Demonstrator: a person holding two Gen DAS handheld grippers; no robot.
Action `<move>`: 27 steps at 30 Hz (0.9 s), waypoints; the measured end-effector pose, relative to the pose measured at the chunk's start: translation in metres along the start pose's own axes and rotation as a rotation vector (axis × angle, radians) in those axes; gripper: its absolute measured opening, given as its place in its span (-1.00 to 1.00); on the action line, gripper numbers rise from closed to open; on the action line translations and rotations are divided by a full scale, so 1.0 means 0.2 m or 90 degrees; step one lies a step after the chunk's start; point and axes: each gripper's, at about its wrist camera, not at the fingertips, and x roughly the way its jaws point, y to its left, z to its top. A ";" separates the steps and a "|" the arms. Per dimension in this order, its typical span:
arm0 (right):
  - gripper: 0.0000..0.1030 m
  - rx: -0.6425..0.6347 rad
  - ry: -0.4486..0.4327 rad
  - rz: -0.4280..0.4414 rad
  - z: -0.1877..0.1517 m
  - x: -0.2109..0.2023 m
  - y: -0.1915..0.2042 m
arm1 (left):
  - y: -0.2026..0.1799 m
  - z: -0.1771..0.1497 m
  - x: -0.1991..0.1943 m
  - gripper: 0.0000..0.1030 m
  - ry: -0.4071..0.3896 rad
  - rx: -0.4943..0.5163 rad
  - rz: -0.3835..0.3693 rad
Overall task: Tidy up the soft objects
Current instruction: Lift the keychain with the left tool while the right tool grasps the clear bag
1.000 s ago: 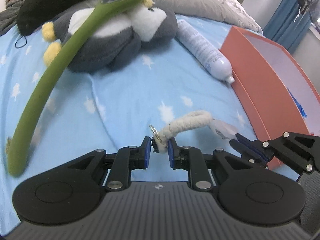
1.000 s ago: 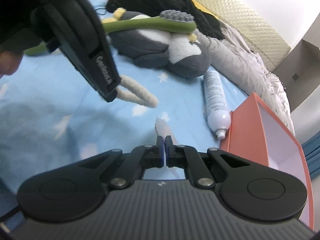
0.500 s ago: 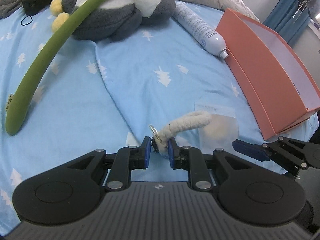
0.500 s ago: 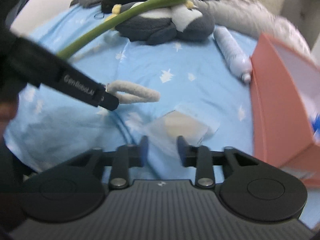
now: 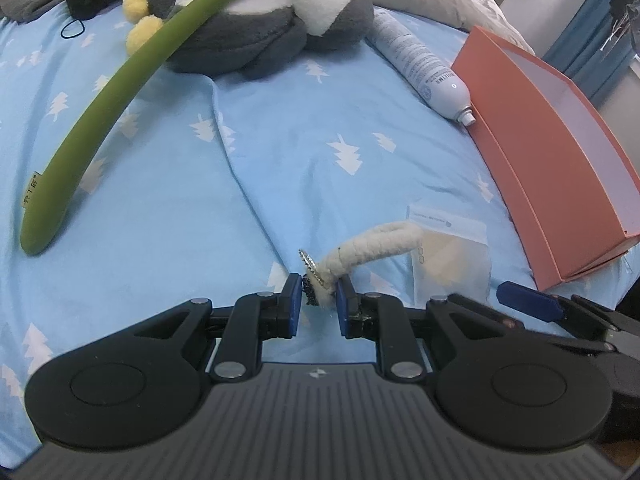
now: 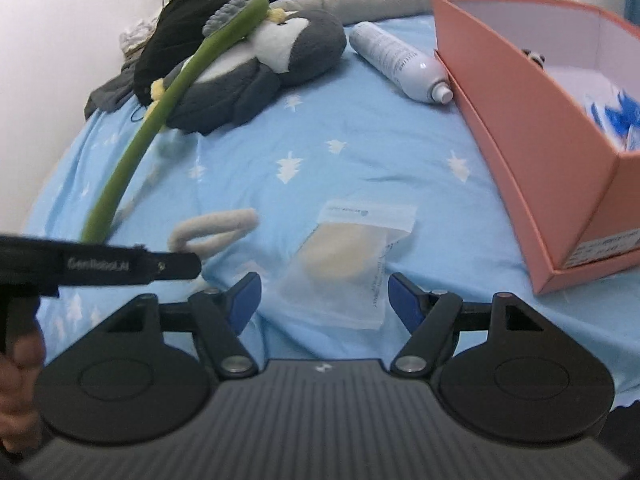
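Your left gripper (image 5: 318, 306) is clamped on the knotted end of the cream rope loop (image 5: 372, 250), whose far end rests on the blue tree-print bedsheet (image 5: 280, 168) and touches the clear packet (image 5: 450, 260). Your right gripper (image 6: 324, 300) has its jaws opening, the packet lying flat on the sheet between them with neither pad pressing it.

Only your right wrist view looks into the orange box (image 6: 532, 128), where blue-and-white items sit; it also shows the grey bristled head of the green brush (image 6: 168, 108), the left gripper side-on, and part of your left hand (image 6: 18, 392). Only your left wrist view shows the small metal charm at the rope's pinched end and the tag on the brush handle.

Counted: one rope loop, one packet, one plush penguin (image 5: 260, 36), one brush, one white spray bottle (image 5: 420, 68), one box.
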 end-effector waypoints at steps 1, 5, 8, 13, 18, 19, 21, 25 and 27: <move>0.39 0.012 -0.001 -0.002 0.01 0.01 -0.01 | 0.00 0.00 0.00 -0.58 0.001 -0.001 0.000; 0.40 0.058 -0.010 -0.005 0.03 0.05 -0.02 | 0.01 0.00 0.01 -0.58 0.003 -0.006 0.001; 0.40 0.075 0.001 -0.020 0.05 0.12 -0.03 | 0.01 0.00 0.02 -0.58 0.005 -0.008 0.002; 0.42 0.022 0.019 -0.050 0.06 0.21 0.02 | 0.03 0.01 0.03 -0.58 0.004 -0.015 0.007; 0.01 -0.023 0.029 -0.065 0.06 0.22 0.05 | 0.04 0.03 0.02 -0.58 -0.002 -0.019 0.014; -0.01 -0.022 0.029 -0.063 0.06 0.21 0.04 | 0.04 0.04 0.02 -0.58 -0.004 -0.021 0.015; -0.10 -0.020 0.027 -0.063 0.06 0.20 0.04 | 0.04 0.04 0.01 -0.58 -0.005 -0.023 0.014; -0.18 -0.020 0.021 -0.064 0.06 0.15 0.04 | 0.03 0.05 -0.02 -0.58 -0.013 -0.020 0.013; -0.19 -0.021 0.012 -0.063 0.07 0.12 0.04 | 0.02 0.06 -0.05 -0.58 -0.018 -0.017 0.011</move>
